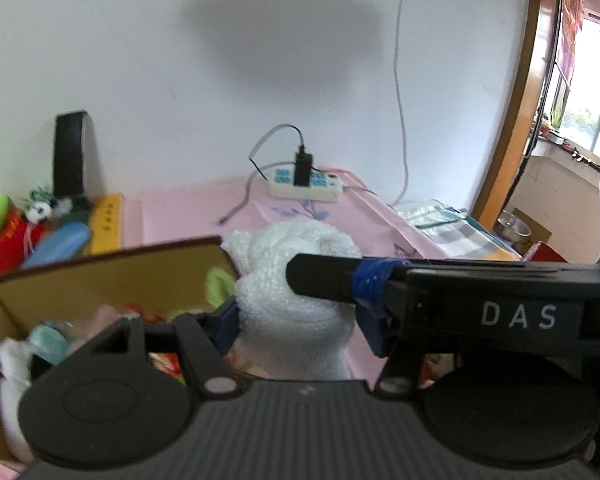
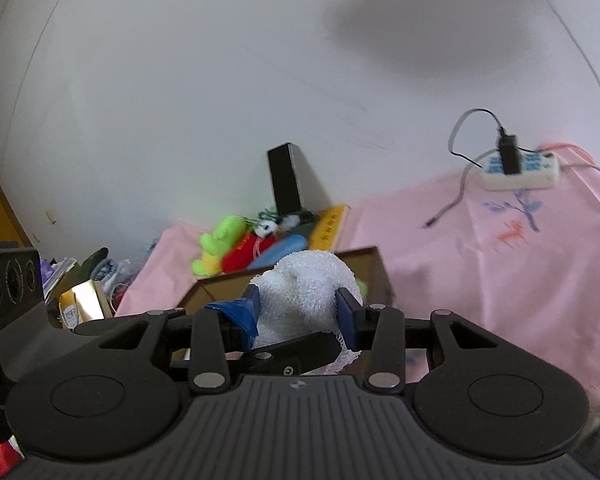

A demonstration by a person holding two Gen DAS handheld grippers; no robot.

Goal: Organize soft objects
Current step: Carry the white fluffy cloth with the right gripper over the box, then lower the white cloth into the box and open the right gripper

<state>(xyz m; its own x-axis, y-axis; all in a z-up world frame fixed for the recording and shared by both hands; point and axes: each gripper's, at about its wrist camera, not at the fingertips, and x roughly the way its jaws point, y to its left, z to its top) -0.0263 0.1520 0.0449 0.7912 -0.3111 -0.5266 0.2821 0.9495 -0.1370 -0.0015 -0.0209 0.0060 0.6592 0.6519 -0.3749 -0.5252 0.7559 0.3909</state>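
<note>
Black ribbed housing fills the bottom of both wrist views, and just past it each claw is clamped on the same white knitted soft object (image 1: 300,288). Seen from the left wrist, the left claw (image 1: 296,316) pinches the lower part of that white bundle between its blue-padded fingers, while the right claw reaches in from the right edge with a black finger wrapped in blue tape (image 1: 374,280) pressed across the bundle's upper half. Seen from the right wrist, the right claw (image 2: 298,312) squeezes the white bundle on both sides with its blue pads (image 2: 346,312).

Left of the bundle stands an open cardboard box (image 1: 112,264), its inside holding several soft things: something white (image 1: 12,384) at the left wall, a pale blue piece (image 1: 48,340), and a green bit (image 1: 218,284) near the right wall. The white bundle is held just beside the box's right corner, above the pink cloth (image 1: 180,212) covering the counter.

Behind the box, against the wall, lie a green plush (image 2: 220,240), a red plush (image 2: 246,254), a small panda (image 2: 266,228) and a blue soft piece (image 2: 280,252), beside a yellow book (image 2: 330,228) and an upright black box (image 2: 286,178). Farther right, a white power strip (image 1: 306,186) with a black plug (image 1: 303,168) rests on the cloth.
</note>
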